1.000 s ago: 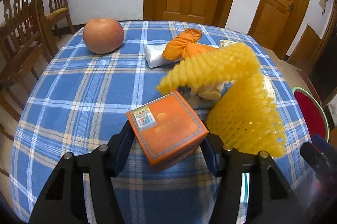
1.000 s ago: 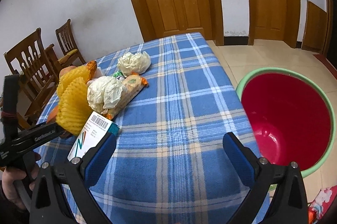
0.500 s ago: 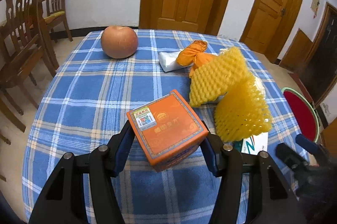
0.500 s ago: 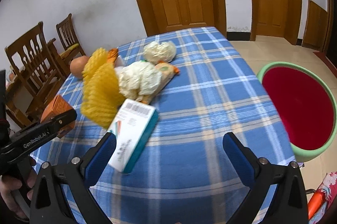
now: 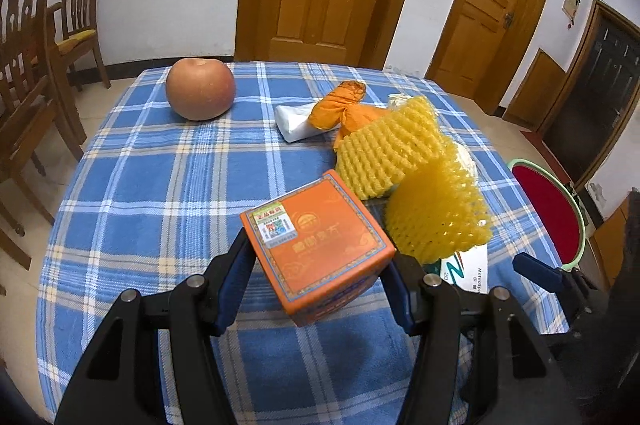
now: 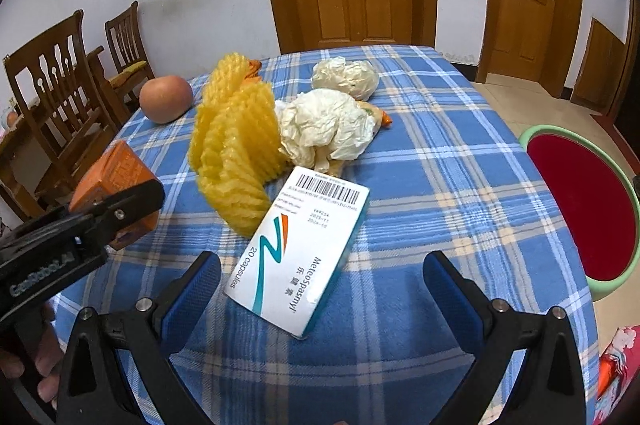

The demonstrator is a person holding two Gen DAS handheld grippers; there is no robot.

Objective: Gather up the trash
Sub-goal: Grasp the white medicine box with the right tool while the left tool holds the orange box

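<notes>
Left wrist view: my left gripper is clamped on the orange box, blue pads pressed against its two sides, box tilted with its labelled top toward the camera and held above the desk. Beyond it sit the apple at the far left, a white packet with an orange wrapper lying across its end, and the yellow foam netting just right of the box. Only a corner of the medicine carton shows here, tucked under the netting. The red basin with its green rim peeks past the desk's right edge. One blue pad of my right gripper juts in at the right.

Right wrist view: this one gives the whole medicine carton, flat on the desk, barcode end away from me, its far end touching the netting. It also shows two crumpled white paper wads, the larger wad beside the netting and the smaller wad farther back; both are nearly hidden in the left view. The basin stands low, off the desk's right side. My left gripper appears from the side with the orange box in it, low at the left.

Fingers: my right gripper is spread wide, holding nothing; the carton lies between the fingertips, closer to the left pad, touching neither as far as I can see.
</notes>
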